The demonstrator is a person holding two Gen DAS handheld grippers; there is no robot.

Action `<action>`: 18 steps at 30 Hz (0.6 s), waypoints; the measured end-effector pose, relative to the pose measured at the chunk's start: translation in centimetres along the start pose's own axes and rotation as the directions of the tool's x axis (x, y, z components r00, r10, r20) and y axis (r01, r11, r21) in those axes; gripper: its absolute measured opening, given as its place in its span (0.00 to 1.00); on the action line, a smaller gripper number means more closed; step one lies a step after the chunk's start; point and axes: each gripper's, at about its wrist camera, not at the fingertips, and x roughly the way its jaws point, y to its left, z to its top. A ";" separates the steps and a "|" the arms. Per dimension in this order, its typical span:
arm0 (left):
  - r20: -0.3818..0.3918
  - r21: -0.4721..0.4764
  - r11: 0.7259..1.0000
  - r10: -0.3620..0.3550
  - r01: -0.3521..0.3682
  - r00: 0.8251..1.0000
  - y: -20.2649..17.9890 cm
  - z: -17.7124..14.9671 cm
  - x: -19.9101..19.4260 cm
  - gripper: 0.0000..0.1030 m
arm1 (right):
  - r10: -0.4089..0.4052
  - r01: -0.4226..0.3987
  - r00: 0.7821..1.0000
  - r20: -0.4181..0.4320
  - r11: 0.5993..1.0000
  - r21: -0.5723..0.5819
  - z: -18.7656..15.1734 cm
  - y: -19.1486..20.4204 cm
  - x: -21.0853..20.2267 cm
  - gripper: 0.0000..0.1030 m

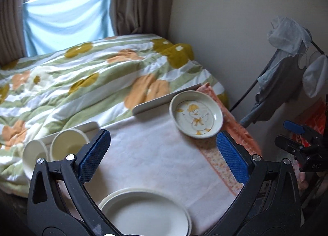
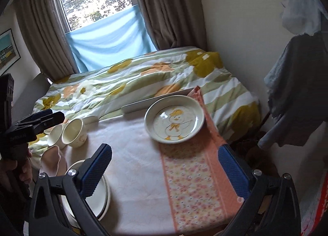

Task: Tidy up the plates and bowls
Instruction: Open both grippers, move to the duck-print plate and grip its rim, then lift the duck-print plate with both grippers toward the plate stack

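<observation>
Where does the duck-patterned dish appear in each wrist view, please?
Left wrist: the duck-patterned dish sits right of centre, at the table's far edge.
Right wrist: the dish sits near centre, above the open jaws.
Shared landmark: the orange floral cloth strip beside and under it.

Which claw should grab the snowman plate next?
Probably the right claw. The snowman plate sits on the table's far right side, straight ahead of it. The left claw hangs over the stacked plates. Both are open and empty.

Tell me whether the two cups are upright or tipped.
Tipped: both cups lie on their sides, open mouths facing the camera, interiors visible.
</observation>
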 end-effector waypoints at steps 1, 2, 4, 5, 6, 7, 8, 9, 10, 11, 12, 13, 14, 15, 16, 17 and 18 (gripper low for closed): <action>-0.014 -0.001 1.000 -0.024 0.024 1.000 -0.1 1.0 1.2 1.00 | 0.002 -0.002 1.000 -0.003 1.000 0.029 0.6 -0.9 0.5 1.00; -0.025 -0.002 0.999 -0.041 0.041 0.999 -0.3 1.8 2.5 1.00 | 0.016 -0.016 1.000 -0.010 0.997 0.069 1.0 -1.9 1.3 1.00; -0.062 -0.002 0.998 -0.067 0.067 0.996 -0.4 3.1 5.6 1.00 | 0.037 -0.028 0.998 -0.050 0.987 0.161 1.5 -4.2 3.9 1.00; -0.088 -0.004 0.997 -0.075 0.075 0.993 -0.5 3.6 7.3 1.00 | 0.037 -0.019 0.996 -0.084 0.978 0.208 1.5 -5.3 5.8 1.00; -0.116 -0.008 0.996 -0.084 0.083 0.990 -0.5 3.9 9.1 1.00 | 0.049 -0.021 0.993 -0.106 0.968 0.251 1.2 -6.3 7.5 0.98; -0.146 -0.016 0.995 -0.099 0.098 0.984 -0.4 4.2 11.0 0.99 | 0.069 -0.032 0.991 -0.118 0.956 0.291 0.9 -7.2 9.0 0.93; -0.177 -0.026 0.993 -0.114 0.111 0.978 -0.2 4.4 13.0 0.98 | 0.088 -0.040 0.987 -0.133 0.944 0.327 0.7 -8.0 10.6 0.89; -0.211 -0.039 0.992 -0.123 0.118 0.970 -0.1 4.5 15.0 0.94 | 0.109 -0.050 0.983 -0.150 0.934 0.354 0.5 -8.5 12.1 0.81; -0.242 -0.055 0.991 -0.135 0.125 0.961 0.0 4.4 16.8 0.91 | 0.126 -0.058 0.979 -0.163 0.928 0.369 0.4 -8.9 13.4 0.74; -0.271 -0.071 0.988 -0.149 0.135 0.951 0.1 4.3 18.5 0.84 | 0.133 -0.059 0.976 -0.174 0.925 0.376 0.3 -9.0 14.6 0.71; -0.300 -0.083 0.987 -0.159 0.140 0.941 0.1 4.1 20.2 0.77 | 0.136 -0.056 0.973 -0.185 0.922 0.383 0.3 -9.3 15.7 0.69; -0.327 -0.089 0.986 -0.162 0.141 0.931 0.0 3.8 21.7 0.74 | 0.143 -0.057 0.971 -0.192 0.918 0.394 0.2 -9.4 16.7 0.69; -0.350 -0.093 0.986 -0.165 0.141 0.922 0.0 3.6 23.1 0.69 | 0.155 -0.066 0.969 -0.191 0.912 0.406 0.3 -9.5 17.5 0.69; -0.367 -0.095 0.985 -0.167 0.142 0.915 -0.1 3.5 24.2 0.65 | 0.165 -0.073 0.968 -0.191 0.907 0.415 0.3 -9.7 18.3 0.69; -0.380 -0.095 0.985 -0.168 0.142 0.910 -0.1 3.4 25.2 0.63 | 0.170 -0.074 0.965 -0.198 0.905 0.418 0.4 -9.8 19.0 0.68; -0.391 -0.095 0.985 -0.170 0.144 0.905 -0.1 3.5 26.1 0.59 | 0.172 -0.071 0.963 -0.208 0.905 0.420 0.4 -9.9 19.8 0.66; -0.400 -0.096 0.984 -0.175 0.148 0.900 -0.2 3.4 26.7 0.56 | 0.174 -0.068 0.961 -0.216 0.904 0.423 0.5 -10.1 20.4 0.61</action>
